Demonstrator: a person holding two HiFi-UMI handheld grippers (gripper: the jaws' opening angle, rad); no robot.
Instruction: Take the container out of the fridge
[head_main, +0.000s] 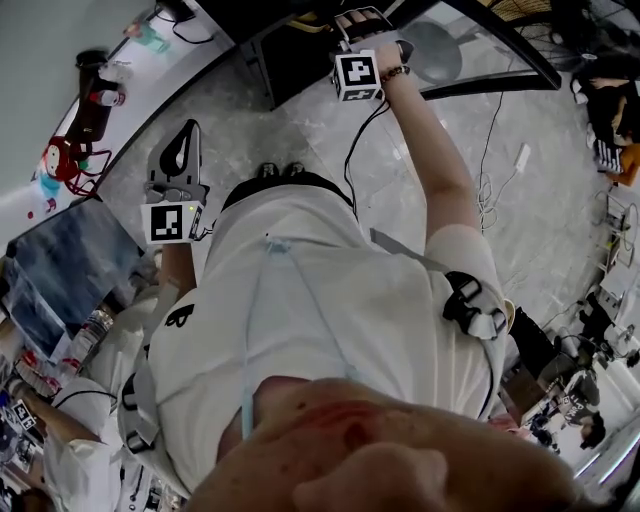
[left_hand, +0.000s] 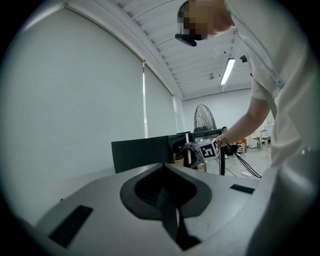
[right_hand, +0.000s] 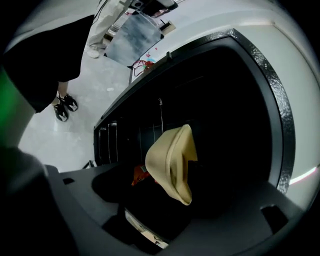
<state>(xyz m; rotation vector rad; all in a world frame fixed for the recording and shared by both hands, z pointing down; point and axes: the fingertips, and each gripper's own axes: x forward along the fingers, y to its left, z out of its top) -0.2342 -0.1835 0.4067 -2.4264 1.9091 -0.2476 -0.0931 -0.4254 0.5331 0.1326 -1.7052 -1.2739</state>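
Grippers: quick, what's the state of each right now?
Left gripper: closed, empty.
Right gripper: closed on the beige container, as far as the dark view shows.

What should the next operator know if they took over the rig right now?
Left gripper: shut, empty, held clear beside the body.
Right gripper: reached into the dark fridge. The cream-coloured curved container stands at its jaws, but whether they clamp it is unclear in the dark.
Done: the reach.
Left: confirm the grip, then draw the container out.
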